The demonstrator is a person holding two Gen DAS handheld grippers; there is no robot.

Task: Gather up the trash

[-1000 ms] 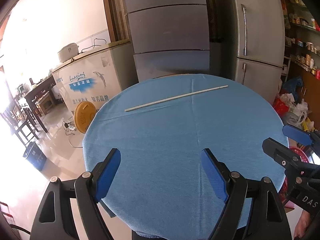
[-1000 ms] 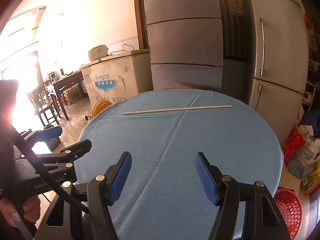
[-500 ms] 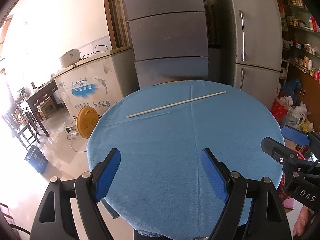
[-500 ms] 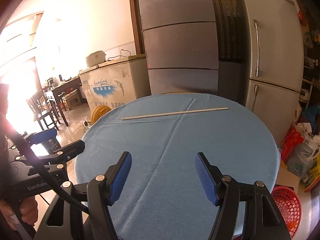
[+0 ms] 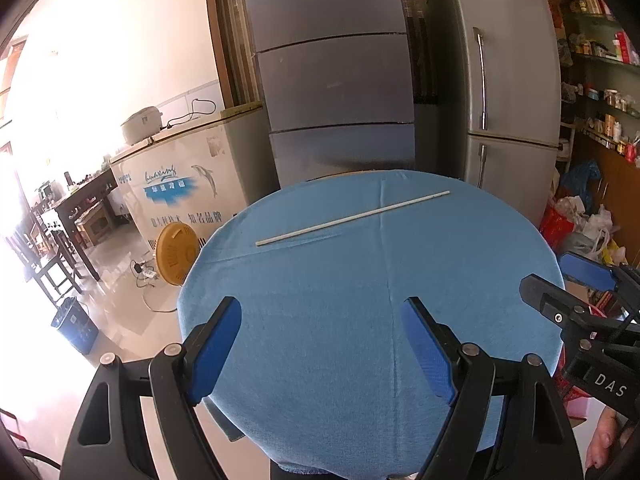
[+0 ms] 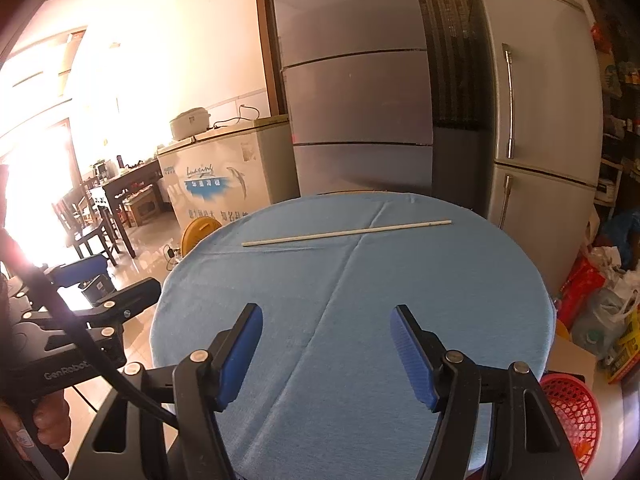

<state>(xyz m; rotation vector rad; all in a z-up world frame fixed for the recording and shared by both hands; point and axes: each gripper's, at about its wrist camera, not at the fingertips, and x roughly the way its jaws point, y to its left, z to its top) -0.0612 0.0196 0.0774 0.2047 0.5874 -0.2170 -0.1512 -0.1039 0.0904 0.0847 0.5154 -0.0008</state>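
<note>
A long thin white stick lies across the far part of a round table under a blue cloth. My left gripper hovers open over the table's near edge, blue pads wide apart, nothing between them. My right gripper is open too, above the near edge, empty. In the left wrist view the right gripper shows at the right edge; in the right wrist view the left gripper shows at the left. The stick is far ahead of both.
A red mesh basket stands on the floor right of the table, with bags piled behind it. Fridges and a white chest freezer stand beyond the table. A yellow fan and a blue bin are on the floor to the left.
Both views have pulled back and risen slightly, so the table and stick sit lower and smaller in frame. Both grippers keep their openings.
</note>
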